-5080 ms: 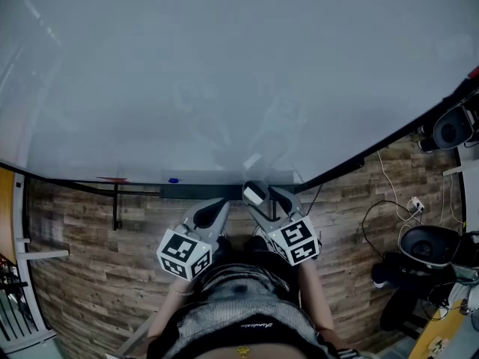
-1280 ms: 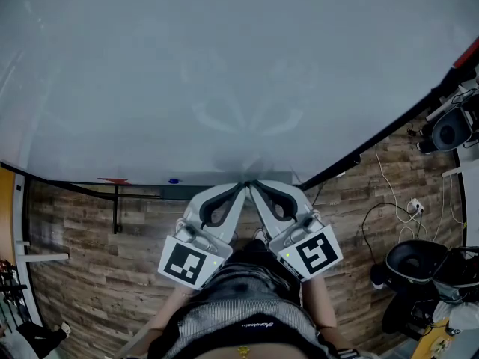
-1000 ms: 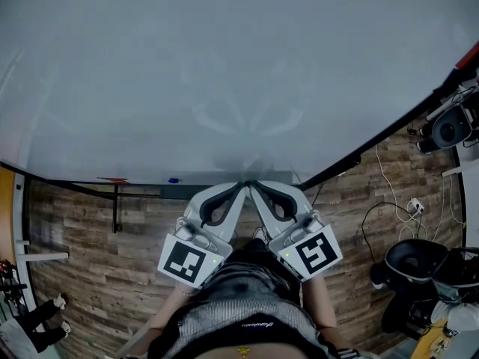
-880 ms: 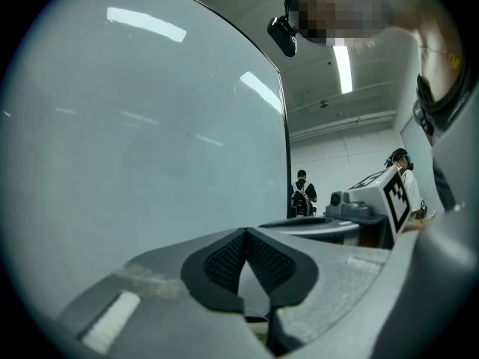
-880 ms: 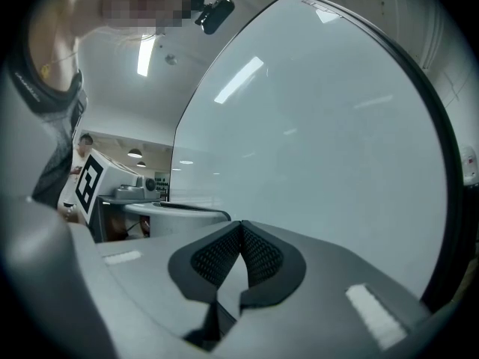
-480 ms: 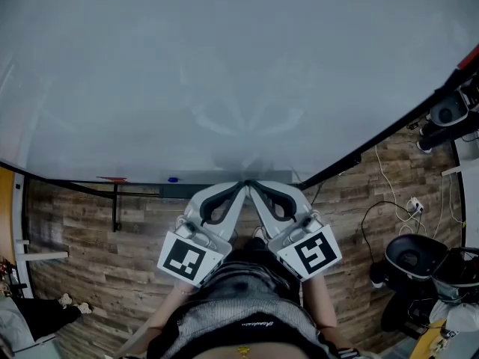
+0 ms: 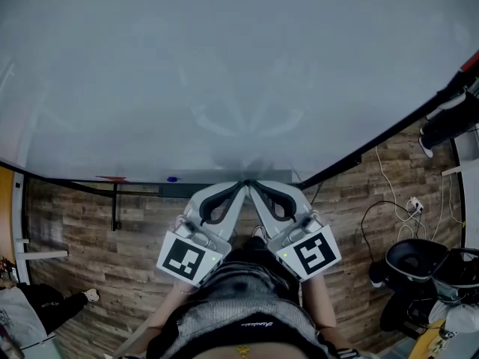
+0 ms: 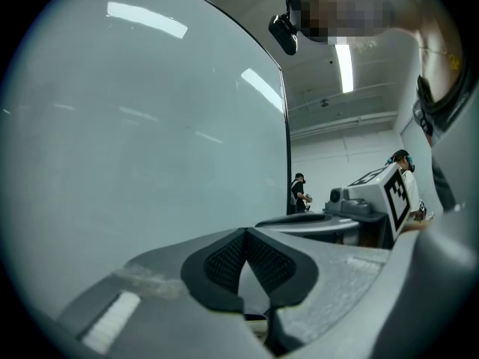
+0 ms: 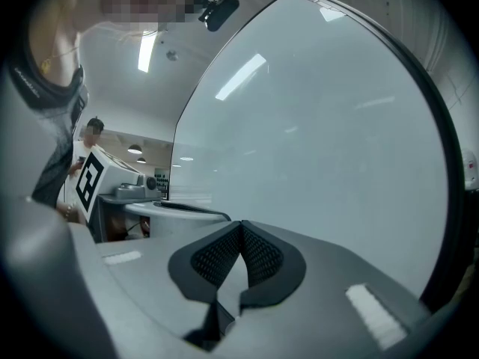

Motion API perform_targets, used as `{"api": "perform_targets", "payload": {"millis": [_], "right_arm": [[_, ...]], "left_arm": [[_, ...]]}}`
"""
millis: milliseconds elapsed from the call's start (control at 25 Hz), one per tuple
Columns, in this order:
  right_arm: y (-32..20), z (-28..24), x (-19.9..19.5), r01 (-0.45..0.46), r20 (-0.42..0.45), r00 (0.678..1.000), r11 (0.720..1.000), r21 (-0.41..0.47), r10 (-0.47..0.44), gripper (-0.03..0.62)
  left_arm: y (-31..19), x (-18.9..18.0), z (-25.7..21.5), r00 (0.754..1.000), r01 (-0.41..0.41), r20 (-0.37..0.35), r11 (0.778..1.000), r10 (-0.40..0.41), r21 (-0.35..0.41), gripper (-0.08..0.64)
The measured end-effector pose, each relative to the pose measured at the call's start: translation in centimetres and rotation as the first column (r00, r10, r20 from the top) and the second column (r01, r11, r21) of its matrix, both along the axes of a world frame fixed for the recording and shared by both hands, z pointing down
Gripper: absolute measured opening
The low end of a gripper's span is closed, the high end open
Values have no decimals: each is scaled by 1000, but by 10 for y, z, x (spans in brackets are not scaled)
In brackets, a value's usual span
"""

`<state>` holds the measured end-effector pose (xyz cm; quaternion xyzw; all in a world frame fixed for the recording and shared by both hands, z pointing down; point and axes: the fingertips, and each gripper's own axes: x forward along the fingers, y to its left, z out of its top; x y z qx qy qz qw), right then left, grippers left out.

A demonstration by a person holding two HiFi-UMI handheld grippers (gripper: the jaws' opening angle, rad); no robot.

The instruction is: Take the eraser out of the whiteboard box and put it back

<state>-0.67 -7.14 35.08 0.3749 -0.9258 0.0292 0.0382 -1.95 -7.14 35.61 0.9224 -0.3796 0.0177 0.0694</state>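
Note:
In the head view both grippers point at the foot of the whiteboard [image 7: 224, 73], their tips meeting over the grey whiteboard box [image 7: 187, 180] on the board's ledge. My left gripper [image 7: 241, 187] is shut with nothing between its pads, which its own view confirms [image 8: 245, 236]. My right gripper [image 7: 252, 187] is also shut and empty, its pads pressed together [image 9: 241, 229]. Each gripper view shows the other gripper's marker cube to the side. No eraser shows in any view; the inside of the box is hidden under the grippers.
A red marker [image 7: 112, 179] and a small blue thing [image 7: 173, 179] lie on the ledge to the left. Below is wood floor with a board leg [image 7: 116, 204], cables [image 7: 389, 200] and a black chair [image 7: 423, 249] at right. A person's leg [image 7: 56, 305] is at lower left.
Five seconds ago the right gripper held the eraser above the box; now both grippers are shut and empty, tips together. Over the last second only the person at lower left moved.

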Motion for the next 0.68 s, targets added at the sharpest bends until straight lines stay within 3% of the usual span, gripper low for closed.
{"api": "perform_targets", "payload": {"millis": [680], "right_arm": [[-6,5,-1,-2,-24,1000,1000,-14,2,-2]], "left_arm": [[-6,1,1,1000,-5,-1,1000,5,-7,2]]}}
